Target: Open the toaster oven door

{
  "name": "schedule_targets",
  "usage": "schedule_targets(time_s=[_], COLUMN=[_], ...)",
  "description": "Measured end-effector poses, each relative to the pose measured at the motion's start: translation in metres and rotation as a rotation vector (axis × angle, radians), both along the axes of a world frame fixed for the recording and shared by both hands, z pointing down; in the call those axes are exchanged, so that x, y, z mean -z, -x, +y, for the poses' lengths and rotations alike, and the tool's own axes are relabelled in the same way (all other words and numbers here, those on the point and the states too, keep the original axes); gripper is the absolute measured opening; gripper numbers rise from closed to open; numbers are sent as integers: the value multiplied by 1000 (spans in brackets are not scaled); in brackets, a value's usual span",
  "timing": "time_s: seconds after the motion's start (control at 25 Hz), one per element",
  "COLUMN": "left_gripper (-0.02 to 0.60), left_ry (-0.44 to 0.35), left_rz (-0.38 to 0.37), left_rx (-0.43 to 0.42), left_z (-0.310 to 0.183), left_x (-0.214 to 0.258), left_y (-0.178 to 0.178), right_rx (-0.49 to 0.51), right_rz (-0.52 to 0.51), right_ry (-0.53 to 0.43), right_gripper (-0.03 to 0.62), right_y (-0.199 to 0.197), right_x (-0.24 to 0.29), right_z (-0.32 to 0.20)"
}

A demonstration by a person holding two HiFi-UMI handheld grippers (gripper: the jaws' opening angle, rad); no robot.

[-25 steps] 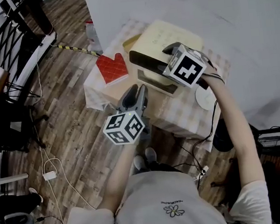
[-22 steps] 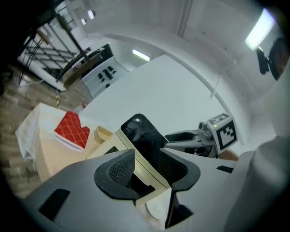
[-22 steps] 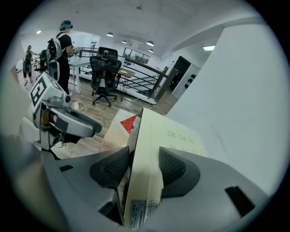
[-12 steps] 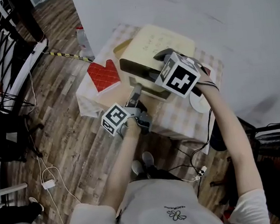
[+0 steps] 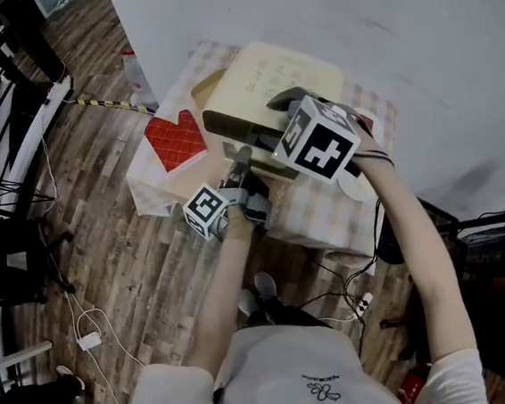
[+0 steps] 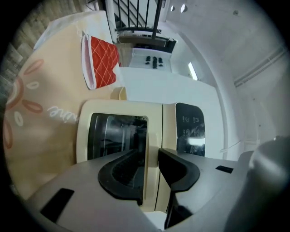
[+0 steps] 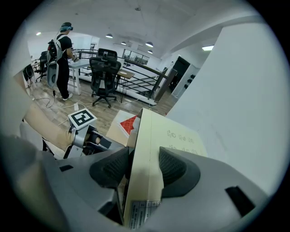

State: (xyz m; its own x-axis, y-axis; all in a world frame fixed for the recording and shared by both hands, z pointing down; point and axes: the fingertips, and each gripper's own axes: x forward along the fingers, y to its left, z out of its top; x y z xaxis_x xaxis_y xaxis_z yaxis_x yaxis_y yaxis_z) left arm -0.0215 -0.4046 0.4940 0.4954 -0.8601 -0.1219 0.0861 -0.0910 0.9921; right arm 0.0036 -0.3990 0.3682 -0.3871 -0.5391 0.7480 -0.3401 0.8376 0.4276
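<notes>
The cream toaster oven (image 5: pixel 285 69) stands on a checked tablecloth (image 5: pixel 325 209). My left gripper (image 5: pixel 241 156) lies rolled on its side against the oven's front. In the left gripper view its jaws (image 6: pixel 148 156) have just been closing. They now sit shut on the cream door handle (image 6: pixel 153 131), between the dark glass door (image 6: pixel 115 136) and the control panel (image 6: pixel 190 131). My right gripper (image 5: pixel 285 103) rests open astride the oven's top front edge (image 7: pixel 144 136), one jaw over the top and one before the front. The door is shut.
A red quilted oven mitt (image 5: pixel 177 140) lies left of the oven, also visible as the mitt (image 6: pixel 103 61). A white plate (image 5: pixel 351 186) sits by my right arm. The wall rises right behind the oven. Cables (image 5: pixel 88 339) trail over the wood floor. A person (image 7: pixel 61 59) and office chairs (image 7: pixel 104 68) are far off.
My left gripper has moved from in front of the table's edge in to the oven's front and rolled onto its side. The right gripper stays on the oven's top.
</notes>
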Motion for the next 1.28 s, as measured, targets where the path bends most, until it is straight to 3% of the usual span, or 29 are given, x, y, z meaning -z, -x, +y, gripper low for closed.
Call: schedule_targets(time_s=[0.2,0.52,0.72,1.28], left_gripper=[91,78,74,67], left_ry=[-70,-93,-69,-93], left_rz=[35,-19,-52,-4], left_rx=[11,-6,-20,-34], left_z=[-2,-4,-2,1], left_x=[12,12,8,14], left_y=[-1,-2,-1,-2], right_rx=[3,9,19,27], right_rz=[-2,-2,-20,-88], right_ry=[-3,-17,-37,-54], right_gripper=[206,206,206,206], right_y=[0,-1,-1,-1], right_x=[1,0,2,4], right_z=[1,0,0,0])
